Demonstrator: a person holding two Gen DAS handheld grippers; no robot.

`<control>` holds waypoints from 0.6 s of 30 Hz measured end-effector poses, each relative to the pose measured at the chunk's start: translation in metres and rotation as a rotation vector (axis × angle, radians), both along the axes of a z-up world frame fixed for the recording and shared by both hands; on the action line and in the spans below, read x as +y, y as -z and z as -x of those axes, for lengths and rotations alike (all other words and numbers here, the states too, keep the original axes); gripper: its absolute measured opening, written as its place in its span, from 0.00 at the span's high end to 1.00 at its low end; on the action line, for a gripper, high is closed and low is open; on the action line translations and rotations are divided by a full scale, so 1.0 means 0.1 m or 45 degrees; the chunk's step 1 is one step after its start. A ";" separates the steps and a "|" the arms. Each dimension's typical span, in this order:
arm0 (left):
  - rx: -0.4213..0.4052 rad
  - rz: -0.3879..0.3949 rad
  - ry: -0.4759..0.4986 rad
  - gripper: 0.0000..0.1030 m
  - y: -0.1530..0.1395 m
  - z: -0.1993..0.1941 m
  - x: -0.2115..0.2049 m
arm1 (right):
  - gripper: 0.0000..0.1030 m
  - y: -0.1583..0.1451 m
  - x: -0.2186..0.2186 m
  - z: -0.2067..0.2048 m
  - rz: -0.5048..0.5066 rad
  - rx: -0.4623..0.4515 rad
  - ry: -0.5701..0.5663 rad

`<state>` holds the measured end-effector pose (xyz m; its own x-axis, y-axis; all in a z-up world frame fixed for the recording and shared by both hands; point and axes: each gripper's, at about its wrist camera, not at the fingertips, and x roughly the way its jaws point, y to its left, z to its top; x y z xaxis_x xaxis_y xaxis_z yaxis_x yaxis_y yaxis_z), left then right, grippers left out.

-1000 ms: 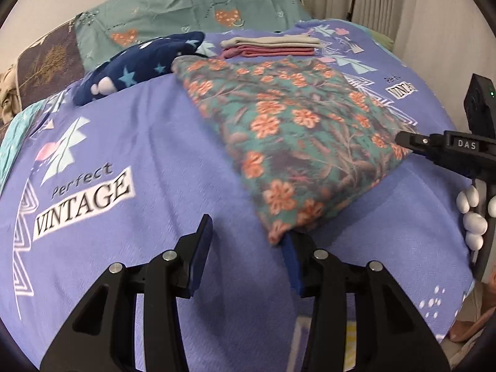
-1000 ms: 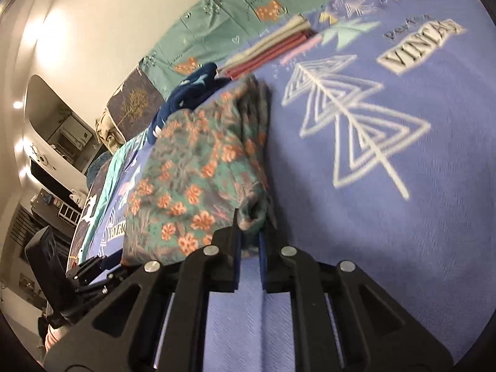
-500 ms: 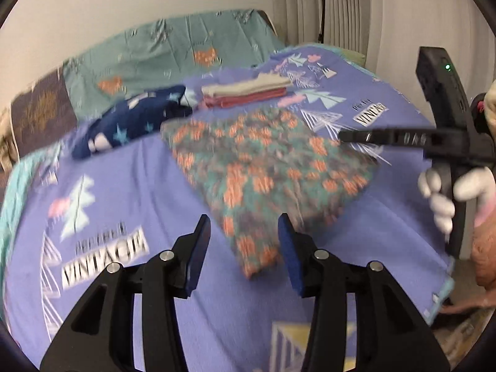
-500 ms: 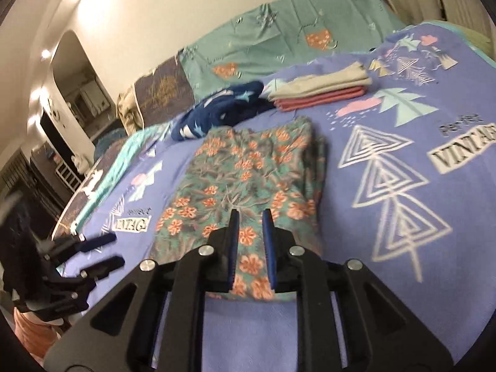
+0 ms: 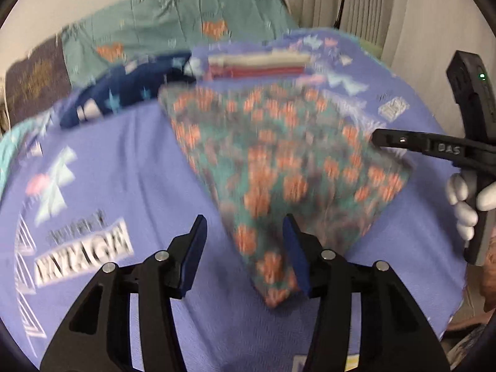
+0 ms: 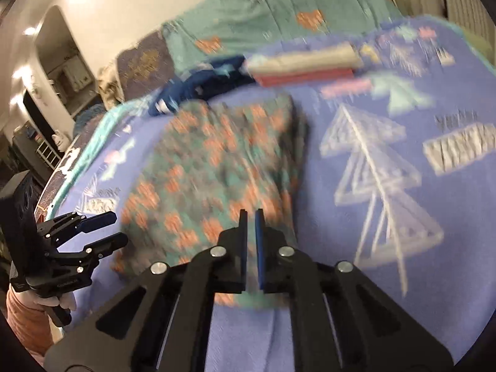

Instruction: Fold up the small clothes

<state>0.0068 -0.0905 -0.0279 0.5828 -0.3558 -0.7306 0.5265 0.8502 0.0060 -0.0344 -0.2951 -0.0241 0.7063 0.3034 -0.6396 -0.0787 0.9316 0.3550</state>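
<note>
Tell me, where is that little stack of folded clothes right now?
The stack of folded clothes lies at the far end of the purple bedspread, just beyond the floral garment and right of the navy star-print cloth.

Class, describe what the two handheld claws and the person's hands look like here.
Both claws, left claw and right claw, are matte black with blue finger pads and silver screws. The right one carries a green light and "DAS" lettering. The hand wears a white glove.
</note>
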 end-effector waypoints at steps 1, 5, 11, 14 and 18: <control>-0.021 0.022 0.006 0.49 -0.07 -0.02 -0.02 | 0.93 -0.06 0.02 -0.03 0.009 -0.023 -0.013; -0.066 0.052 0.047 0.49 -0.17 -0.24 -0.17 | 0.93 -0.23 0.14 -0.34 0.032 -0.074 -0.082; 0.045 0.007 -0.001 0.47 0.34 -0.56 -0.28 | 0.95 0.32 0.11 -0.84 0.161 0.175 0.009; 0.008 -0.014 0.015 0.47 0.34 -0.50 -0.30 | 0.95 0.37 0.09 -0.76 0.150 0.113 -0.012; 0.014 -0.017 0.019 0.46 0.33 -0.50 -0.31 | 0.95 0.36 0.13 -0.75 0.189 0.101 -0.014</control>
<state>0.0572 -0.1212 -0.0606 0.5693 -0.3546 -0.7418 0.5391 0.8422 0.0112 0.0406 -0.2822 -0.0600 0.6488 0.2088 -0.7317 -0.0660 0.9734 0.2193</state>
